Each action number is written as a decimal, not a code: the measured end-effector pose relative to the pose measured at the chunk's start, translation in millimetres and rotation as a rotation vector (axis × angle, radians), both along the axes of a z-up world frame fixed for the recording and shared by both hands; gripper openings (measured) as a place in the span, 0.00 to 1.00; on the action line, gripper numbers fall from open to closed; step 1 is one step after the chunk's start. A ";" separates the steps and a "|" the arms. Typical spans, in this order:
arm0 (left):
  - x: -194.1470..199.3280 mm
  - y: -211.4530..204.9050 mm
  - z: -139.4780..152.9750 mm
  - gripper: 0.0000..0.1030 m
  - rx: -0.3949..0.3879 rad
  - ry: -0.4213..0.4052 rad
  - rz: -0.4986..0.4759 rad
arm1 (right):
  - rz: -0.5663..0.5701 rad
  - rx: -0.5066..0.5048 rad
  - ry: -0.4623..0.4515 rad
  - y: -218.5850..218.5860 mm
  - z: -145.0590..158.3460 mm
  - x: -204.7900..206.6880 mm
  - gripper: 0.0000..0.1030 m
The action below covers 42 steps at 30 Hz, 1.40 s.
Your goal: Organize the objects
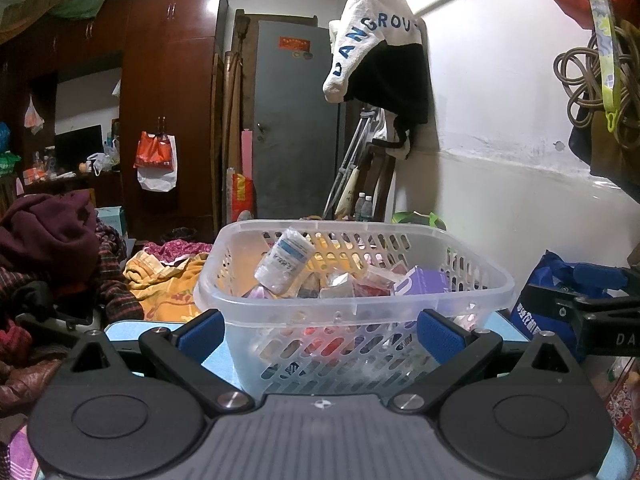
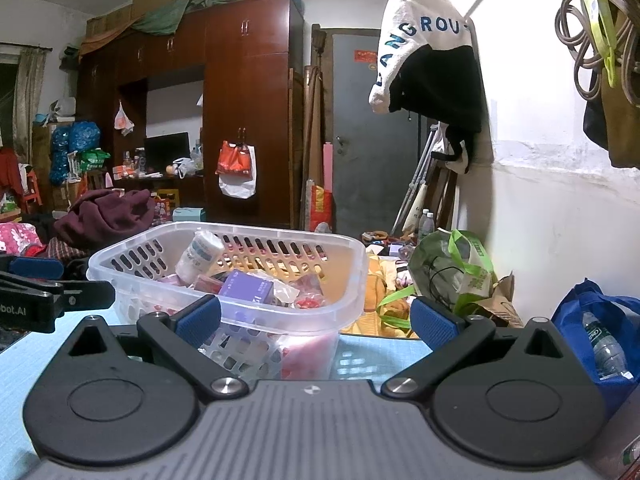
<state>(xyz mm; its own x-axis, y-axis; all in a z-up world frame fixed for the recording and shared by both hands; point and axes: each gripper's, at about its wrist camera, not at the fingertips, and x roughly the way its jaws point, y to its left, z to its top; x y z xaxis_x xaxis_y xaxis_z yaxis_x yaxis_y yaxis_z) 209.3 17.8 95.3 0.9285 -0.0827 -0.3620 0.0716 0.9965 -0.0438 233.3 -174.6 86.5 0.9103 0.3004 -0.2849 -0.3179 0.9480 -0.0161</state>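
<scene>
A clear perforated plastic basket (image 1: pixel 460 292) (image 2: pixel 352 280) stands on a light blue table top (image 2: pixel 380 356). It holds a white bottle (image 1: pixel 284 260) (image 2: pixel 200 254), a purple box (image 1: pixel 420 282) (image 2: pixel 248 286) and several small packets. My left gripper (image 1: pixel 320 332) is open and empty, just in front of the basket's near wall. My right gripper (image 2: pixel 316 320) is open and empty, in front of the basket's right corner. The right gripper's fingers (image 1: pixel 592 276) show at the right in the left wrist view, and the left gripper's fingers (image 2: pixel 36 266) at the left in the right wrist view.
A blue bag (image 2: pixel 600 320) (image 1: pixel 544 308) with a water bottle lies to the right of the basket. A green bag (image 2: pixel 460 268) sits behind it by the white wall. Piled clothes (image 1: pixel 52 248) lie to the left. A wardrobe (image 2: pixel 248 120) and a grey door (image 1: pixel 296 120) stand behind.
</scene>
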 end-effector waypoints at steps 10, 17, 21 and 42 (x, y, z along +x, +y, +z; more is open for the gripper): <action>0.6 -3.0 -0.4 1.00 0.001 0.000 -0.001 | -0.002 0.000 0.000 -0.9 -0.5 0.4 1.00; 0.4 -5.7 -2.2 1.00 0.001 0.002 -0.006 | -0.001 -0.001 0.001 -1.0 -0.8 0.1 1.00; 0.5 -6.4 -2.8 1.00 0.000 0.003 -0.005 | -0.001 0.000 0.002 -1.1 -1.1 0.0 1.00; 1.3 -7.6 -6.8 1.00 -0.010 0.009 -0.011 | 0.004 0.000 0.002 -0.9 -4.0 0.2 1.00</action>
